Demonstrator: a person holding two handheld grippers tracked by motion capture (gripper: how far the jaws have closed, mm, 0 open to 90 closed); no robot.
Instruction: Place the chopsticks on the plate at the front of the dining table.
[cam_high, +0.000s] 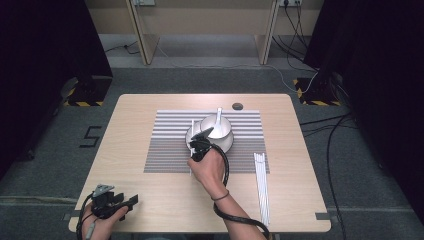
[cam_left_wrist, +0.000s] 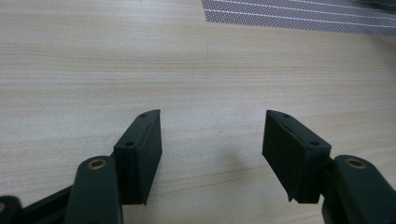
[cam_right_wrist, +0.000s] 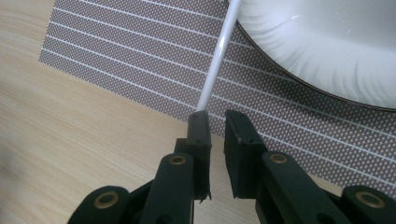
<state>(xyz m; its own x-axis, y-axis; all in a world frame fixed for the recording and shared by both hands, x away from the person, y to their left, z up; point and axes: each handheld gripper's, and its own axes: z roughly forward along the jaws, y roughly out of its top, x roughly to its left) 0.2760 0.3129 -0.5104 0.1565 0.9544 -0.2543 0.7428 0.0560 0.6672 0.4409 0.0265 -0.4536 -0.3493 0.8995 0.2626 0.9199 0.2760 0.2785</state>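
A thin white stick lies on the striped grey placemat, just left of a white plate. My right gripper hovers over the stick's near end. Its jaws stand a narrow gap apart with only mat showing between them, and the stick runs in under the left finger. In the high view the right gripper is over the mat beside the white stick and a bowl with a spoon handle. My left gripper rests open and empty over bare wood at the front left corner.
More white sticks lie lengthwise on the table's right side, off the mat. A small dark round hole sits near the table's far edge. Cables trail from both grippers toward the front edge.
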